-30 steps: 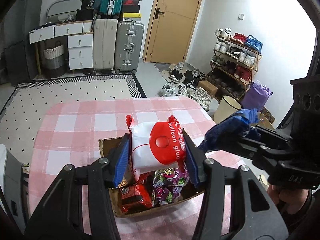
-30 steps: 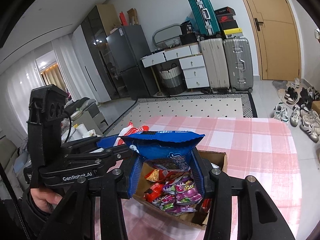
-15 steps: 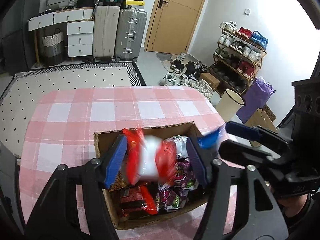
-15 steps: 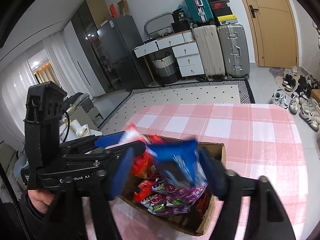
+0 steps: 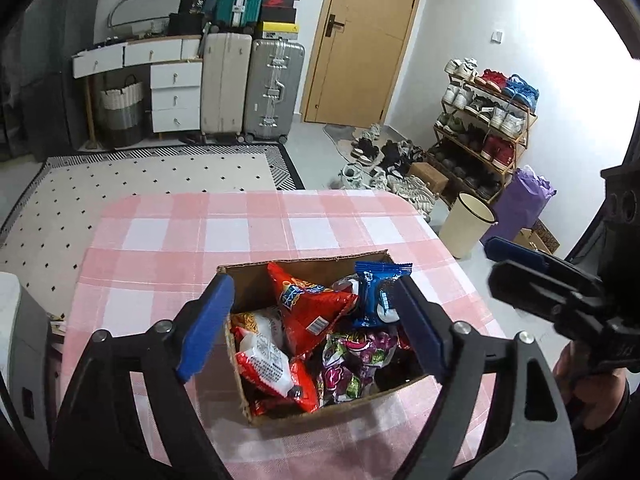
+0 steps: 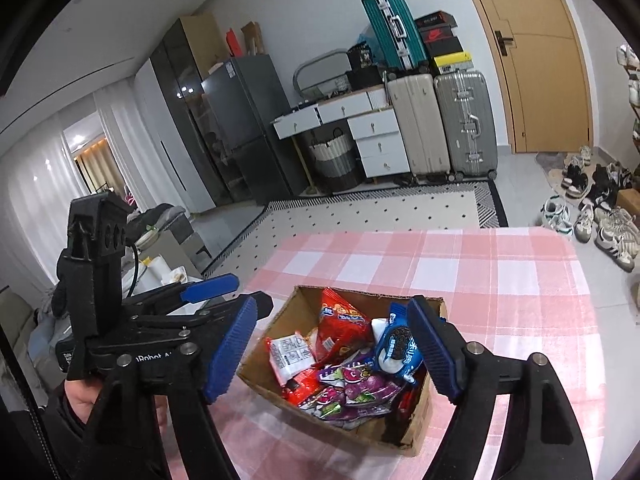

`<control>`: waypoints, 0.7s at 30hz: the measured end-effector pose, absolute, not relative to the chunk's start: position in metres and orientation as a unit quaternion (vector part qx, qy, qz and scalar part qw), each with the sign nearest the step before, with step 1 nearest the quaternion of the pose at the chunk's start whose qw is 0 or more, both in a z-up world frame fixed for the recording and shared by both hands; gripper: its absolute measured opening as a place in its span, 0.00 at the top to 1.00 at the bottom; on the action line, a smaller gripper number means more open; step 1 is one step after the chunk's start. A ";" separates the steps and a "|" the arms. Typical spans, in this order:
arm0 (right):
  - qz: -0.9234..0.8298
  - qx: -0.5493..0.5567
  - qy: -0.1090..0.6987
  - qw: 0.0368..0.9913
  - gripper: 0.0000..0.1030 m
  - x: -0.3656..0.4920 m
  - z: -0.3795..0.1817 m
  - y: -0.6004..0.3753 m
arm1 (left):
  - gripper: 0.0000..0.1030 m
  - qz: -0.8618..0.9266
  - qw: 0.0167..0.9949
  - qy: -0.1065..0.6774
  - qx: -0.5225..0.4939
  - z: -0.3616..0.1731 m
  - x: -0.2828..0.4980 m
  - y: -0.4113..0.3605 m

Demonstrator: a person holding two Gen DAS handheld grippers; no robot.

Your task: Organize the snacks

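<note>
A cardboard box full of snack packets sits on the pink checked tablecloth; it also shows in the right wrist view. In it lie a red and white packet, a blue cookie packet and purple candy bags. My left gripper is open and empty above the box. My right gripper is open and empty above the box too. The blue cookie packet rests by its right finger.
Suitcases, a white drawer unit and a door stand at the far wall. A shoe rack, a cream bin and a purple bag stand right of the table. A fridge stands left.
Both grippers opened. The red and white packet fell from my left gripper and the blue cookie packet from my right into the box.
</note>
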State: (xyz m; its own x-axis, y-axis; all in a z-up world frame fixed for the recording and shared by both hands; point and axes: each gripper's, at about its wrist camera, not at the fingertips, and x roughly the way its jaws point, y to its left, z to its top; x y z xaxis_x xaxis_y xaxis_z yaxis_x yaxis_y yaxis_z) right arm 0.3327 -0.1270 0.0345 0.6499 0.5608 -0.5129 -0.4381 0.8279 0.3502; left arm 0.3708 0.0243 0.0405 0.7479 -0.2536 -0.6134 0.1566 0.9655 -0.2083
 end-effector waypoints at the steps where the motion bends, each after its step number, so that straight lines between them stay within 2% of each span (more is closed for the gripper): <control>1: 0.276 0.098 0.311 0.904 0.23 0.329 0.037 -0.128 | 0.22 -0.108 0.933 0.335 -0.073 0.043 0.366 0.025; 3: 0.277 0.097 0.302 0.907 0.21 0.319 0.042 -0.129 | 0.21 -0.102 0.936 0.330 -0.070 0.046 0.355 0.025; 5: 0.276 0.096 0.297 0.909 0.06 0.308 0.045 -0.132 | 0.19 -0.102 0.937 0.325 -0.071 0.049 0.342 0.026; 9: 0.271 0.096 0.288 0.913 0.05 0.284 0.043 -0.139 | 0.13 -0.094 0.944 0.309 -0.070 0.056 0.313 0.025; 13: 0.270 0.102 0.292 0.912 0.04 0.266 0.034 -0.145 | 0.01 -0.092 0.950 0.291 -0.070 0.060 0.281 0.024; 21: 0.262 0.126 0.298 0.909 0.04 0.225 0.014 -0.161 | 0.01 -0.079 0.957 0.272 -0.071 0.058 0.216 0.031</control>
